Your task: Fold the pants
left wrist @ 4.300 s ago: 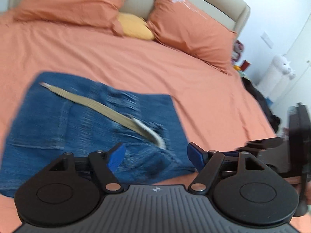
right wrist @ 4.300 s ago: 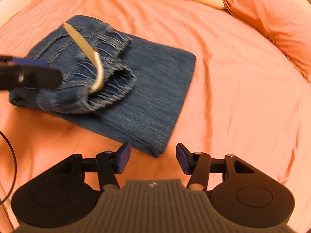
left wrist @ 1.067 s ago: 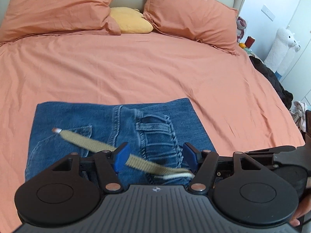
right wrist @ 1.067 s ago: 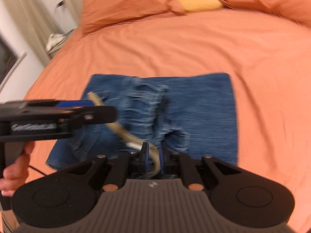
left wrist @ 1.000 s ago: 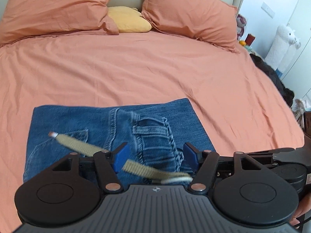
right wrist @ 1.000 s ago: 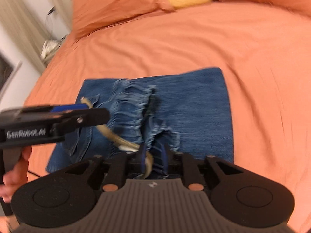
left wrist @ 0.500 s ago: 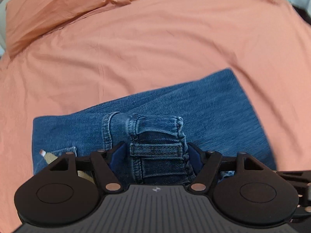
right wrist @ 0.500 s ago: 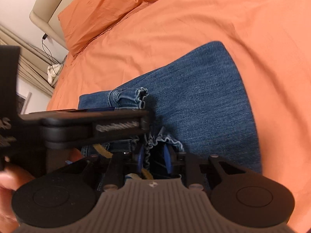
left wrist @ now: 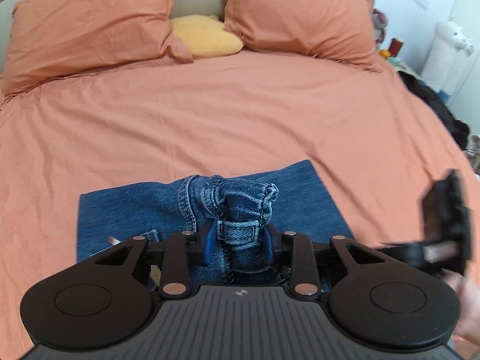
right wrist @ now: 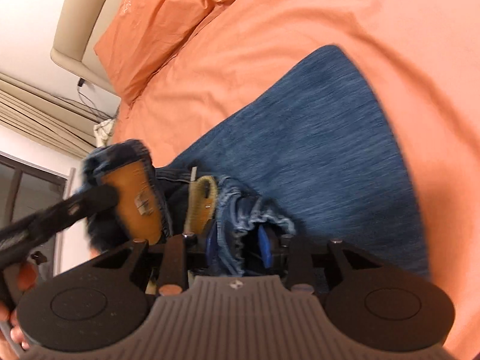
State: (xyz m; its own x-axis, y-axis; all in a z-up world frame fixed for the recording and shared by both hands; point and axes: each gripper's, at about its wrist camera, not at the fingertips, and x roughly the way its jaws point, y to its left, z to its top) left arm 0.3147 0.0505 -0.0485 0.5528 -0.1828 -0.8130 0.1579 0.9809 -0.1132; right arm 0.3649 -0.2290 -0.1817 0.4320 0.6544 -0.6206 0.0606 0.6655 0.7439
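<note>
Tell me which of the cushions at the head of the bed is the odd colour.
The small yellow cushion, wedged between the two big orange pillows. It alone doesn't match the orange sheet.

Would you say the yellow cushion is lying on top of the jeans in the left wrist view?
No, the yellow cushion sits between two orange pillows at the headboard, far from the jeans.

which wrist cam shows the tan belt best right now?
Right wrist view: the tan belt loops up in the bunched jeans waistband, just beyond the right tongs. The left wrist view shows only its metal-tipped end, peeking out behind the tool body.
</note>
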